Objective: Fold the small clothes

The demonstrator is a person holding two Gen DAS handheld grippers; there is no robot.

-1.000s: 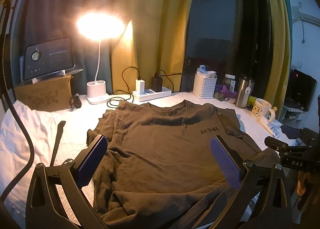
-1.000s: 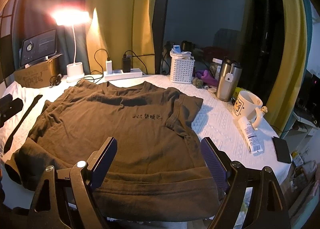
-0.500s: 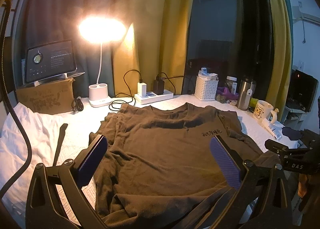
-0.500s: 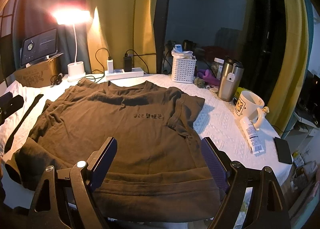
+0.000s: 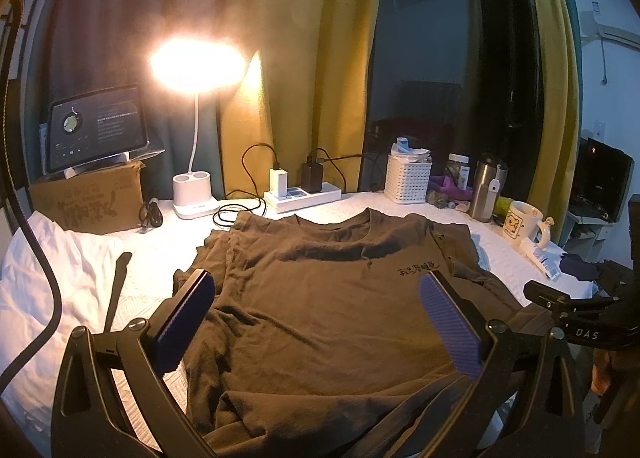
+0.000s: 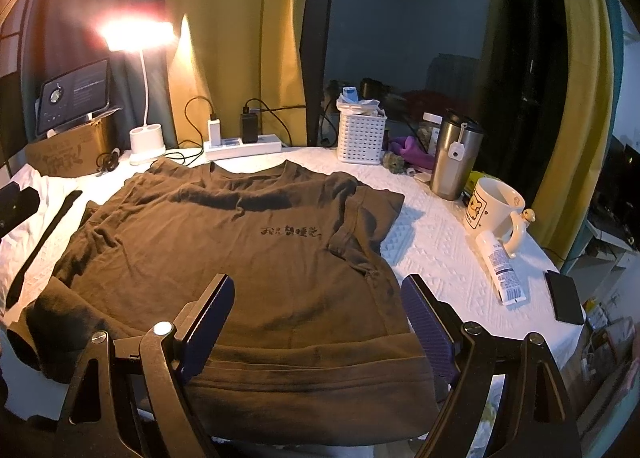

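A brown T-shirt (image 5: 320, 298) with small black print lies spread front-up on the white tabletop; it also shows in the right wrist view (image 6: 240, 250). Its left side is rumpled and its hem hangs at the near edge. My left gripper (image 5: 316, 322) is open and empty, held above the shirt's lower left part. My right gripper (image 6: 316, 318) is open and empty, above the hem at the lower right. The right gripper's body shows at the right edge of the left wrist view (image 5: 576, 322).
At the back stand a lit desk lamp (image 5: 196, 98), a tablet on a cardboard box (image 5: 96, 126), a power strip (image 6: 242, 146), a white basket (image 6: 362, 136) and a steel tumbler (image 6: 454, 158). A mug (image 6: 494, 206), a tube (image 6: 502, 272) and a phone (image 6: 566, 296) lie right. White cloth (image 5: 44, 278) lies left.
Both grippers have risen and pulled back slightly, so the shirt and table sit lower in view. Both stay open; the shirt has not moved.
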